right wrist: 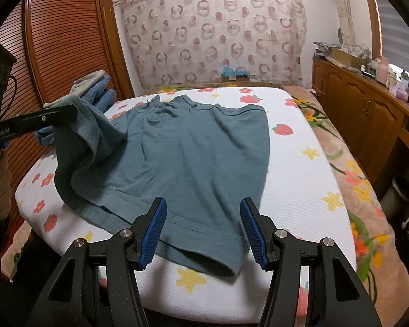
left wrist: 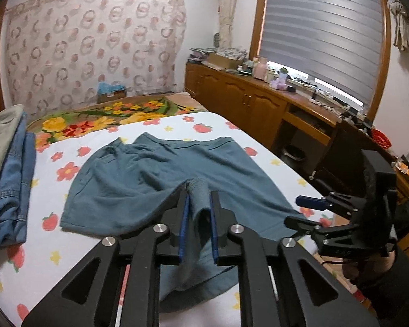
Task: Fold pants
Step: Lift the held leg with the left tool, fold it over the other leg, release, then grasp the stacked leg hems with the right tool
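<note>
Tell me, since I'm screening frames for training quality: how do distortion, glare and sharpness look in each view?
Left wrist view: strong fisheye bending, dark corner vignette; daylight under the blind blows out; the left gripper and its pinched fold of teal shorts are sharp. Right wrist view: same barrel curve on the bed, even soft light, no glare; the right gripper is crisp.
</note>
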Demonstrator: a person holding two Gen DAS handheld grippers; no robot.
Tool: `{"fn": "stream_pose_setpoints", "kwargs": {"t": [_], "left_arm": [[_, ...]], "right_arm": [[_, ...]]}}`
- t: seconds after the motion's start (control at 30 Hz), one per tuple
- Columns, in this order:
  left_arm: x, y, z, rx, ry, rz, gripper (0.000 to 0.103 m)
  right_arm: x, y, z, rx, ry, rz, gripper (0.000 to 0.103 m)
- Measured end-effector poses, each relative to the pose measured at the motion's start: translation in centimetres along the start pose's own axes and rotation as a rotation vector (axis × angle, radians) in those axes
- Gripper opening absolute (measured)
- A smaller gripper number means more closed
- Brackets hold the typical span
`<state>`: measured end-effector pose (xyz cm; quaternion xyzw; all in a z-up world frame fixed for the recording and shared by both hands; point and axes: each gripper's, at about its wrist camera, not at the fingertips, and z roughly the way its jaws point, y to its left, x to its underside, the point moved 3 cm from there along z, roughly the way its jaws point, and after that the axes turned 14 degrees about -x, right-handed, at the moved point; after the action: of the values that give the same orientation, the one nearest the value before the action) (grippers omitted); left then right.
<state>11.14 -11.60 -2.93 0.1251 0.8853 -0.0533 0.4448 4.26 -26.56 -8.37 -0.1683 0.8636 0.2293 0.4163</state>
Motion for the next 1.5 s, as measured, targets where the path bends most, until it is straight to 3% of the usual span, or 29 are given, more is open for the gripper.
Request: {"fn": "stream_pose_setpoints", "kwargs": {"t": [0.1, 0.2, 0.3, 0.37, 0.43, 0.47, 0.83, 1.13, 1.37, 1.5], "left_arm": [[0.3, 1.0, -0.2, 0.008, 0.003, -0.027, 0.026], [0.3, 2.0, -0.5, -0.010, 0.003, -0.045, 0.028], [0.3, 2.8, -1.1, -0.009, -0.011, -0.059, 0.048], [0.4, 3.1, -1.3, -0.012, -0.017, -0.062, 0.051], [0.7, 3.5, -1.5, -0.023, -0.022, -0.071, 0.076], [0.9, 3.8, -1.5, -0.029, -0.030, -0.081, 0.080], [4.3, 5.7, 0.3, -0.131, 0.031, -0.090, 0.081], [6.5, 7.3, 1.0, -0.194, 0.016, -0.126, 0.081], [7.4, 7.7, 1.1, -0.208, 0.039, -0.113, 0.081], [7.7, 7.8, 1.2, -0.201, 0.043, -0.124, 0.081]], "right_arm": [[-0.2, -0.1, 0.1, -0.003, 0.001, 0.003, 0.058], [-0.3, -0.1, 0.3, -0.006, 0.000, 0.005, 0.058], [-0.5, 0.1, 0.6, -0.010, 0.003, 0.001, 0.058], [-0.6, 0.2, 0.7, -0.012, 0.004, -0.004, 0.058], [-0.8, 0.3, 0.9, -0.014, 0.003, -0.008, 0.058], [-0.8, 0.3, 0.9, -0.016, 0.002, -0.009, 0.058], [-1.9, 1.4, 2.5, -0.063, 0.008, -0.020, 0.058], [-2.5, 2.8, 5.4, -0.112, 0.041, -0.074, 0.058], [-2.7, 2.5, 8.4, -0.165, 0.114, -0.050, 0.047], [-2.9, 2.7, 9.1, -0.175, 0.144, -0.048, 0.022]]}}
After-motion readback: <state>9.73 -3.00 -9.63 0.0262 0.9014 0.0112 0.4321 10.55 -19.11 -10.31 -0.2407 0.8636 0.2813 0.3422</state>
